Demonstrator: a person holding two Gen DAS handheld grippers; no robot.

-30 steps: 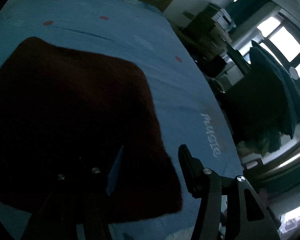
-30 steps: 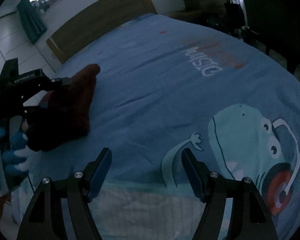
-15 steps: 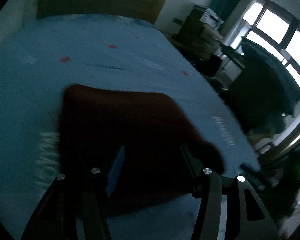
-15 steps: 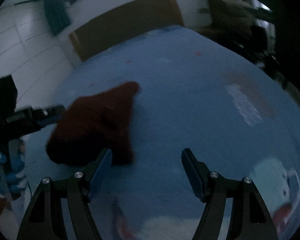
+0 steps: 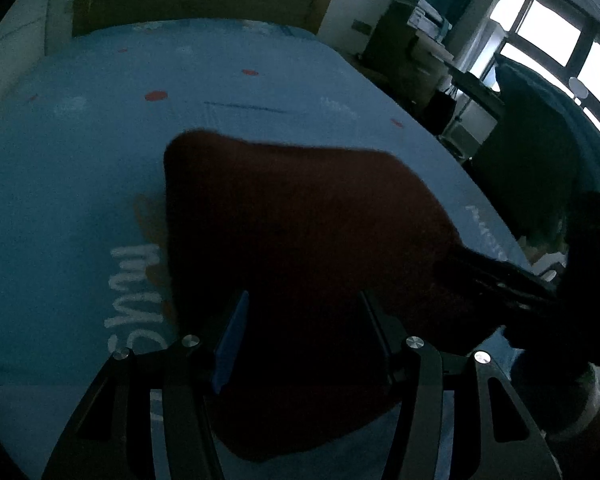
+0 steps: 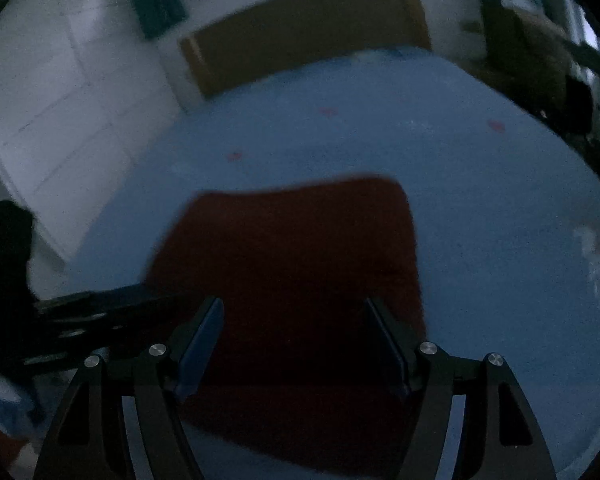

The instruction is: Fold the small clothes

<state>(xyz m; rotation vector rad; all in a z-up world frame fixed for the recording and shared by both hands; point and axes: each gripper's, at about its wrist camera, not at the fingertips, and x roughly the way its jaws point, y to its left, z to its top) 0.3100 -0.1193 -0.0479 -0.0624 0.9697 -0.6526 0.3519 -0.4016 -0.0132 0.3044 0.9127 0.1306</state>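
1. The dark red cloth [image 5: 300,232] lay on the blue bed sheet [image 5: 80,168], roughly in the middle of the bed; in the right wrist view the dark red cloth [image 6: 300,260] showed a straight far edge and a squared far-right corner.
2. The left hand-held gripper [image 5: 302,332] hovered over the near part of the cloth with its jaws spread wide, nothing caught between them; whether the tips touched the fabric could not be told.
3. The right hand-held gripper [image 6: 294,340] likewise stood spread apart above the cloth's near edge, grasping nothing.
4. In the left wrist view the right hand-held gripper [image 5: 496,276] reached in from the right, its dark fingers at the cloth's right corner; in the right wrist view the left hand-held gripper [image 6: 100,308] came in from the left at the cloth's left edge.
5. The sheet carried small red dots [image 5: 156,96] and pale lettering [image 5: 136,300] just left of the cloth.
6. A wooden headboard [image 6: 304,32] stood at the far end of the bed, and bright windows [image 5: 548,32] showed on the right side of the room.
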